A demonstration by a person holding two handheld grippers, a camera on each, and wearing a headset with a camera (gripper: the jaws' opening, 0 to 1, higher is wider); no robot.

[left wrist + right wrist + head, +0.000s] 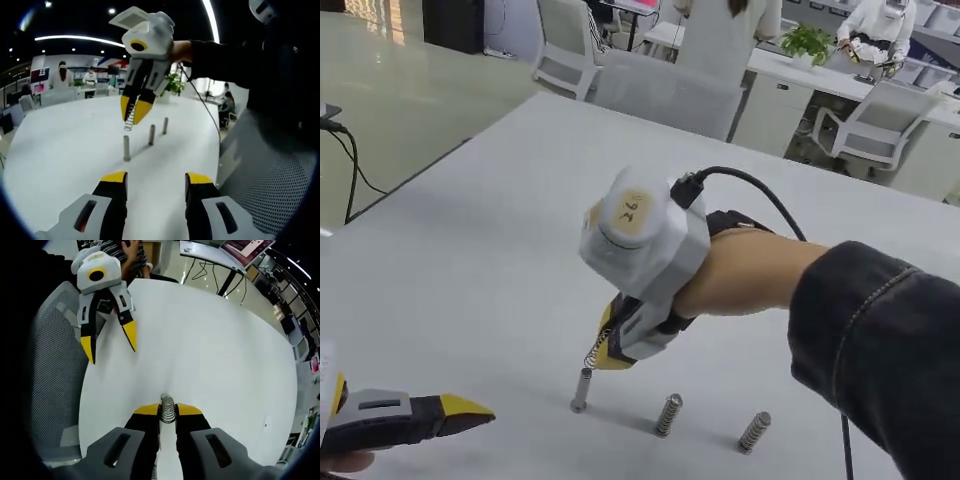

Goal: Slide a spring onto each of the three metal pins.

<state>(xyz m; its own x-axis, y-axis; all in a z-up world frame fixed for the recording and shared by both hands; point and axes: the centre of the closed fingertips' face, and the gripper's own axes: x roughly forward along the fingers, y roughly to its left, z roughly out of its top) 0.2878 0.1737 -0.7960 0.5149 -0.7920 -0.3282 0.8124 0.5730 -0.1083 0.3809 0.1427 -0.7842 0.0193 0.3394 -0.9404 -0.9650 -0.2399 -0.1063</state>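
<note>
Table: here's the big white bench [470, 250], smooth and matte. The right gripper view catches its rounded edge.
Chair: a grey mesh chair back [50, 390] in fine net weave sits just beside that edge. The left gripper view has the same mesh on its right side.
Right gripper: the right gripper [605, 352] has a white moulded body and yellow wedge tips, with a black cable curling off the top, and a hand holds it over the pins. Its claw is pinched narrow on a spring. Its own view looks straight down the coil's round end between the tips.
Left gripper: the left gripper [156, 178] is low and near the person, well apart from the pins. Its claw is wide with nothing in it, and the right gripper view confirms the spread from the front.
Pins: there are three upright grey metal pins in a row. In the head view the middle pin [668, 414] and the far-right pin [754, 432] wear ribbed coils. The bare pin [581, 390] is smooth. In the left gripper view the coils are too small to make out.
Spring: the spring [594, 350], a thin wire helix, hangs tilted just above the bare pin's top. I can't tell whether it touches.
</note>
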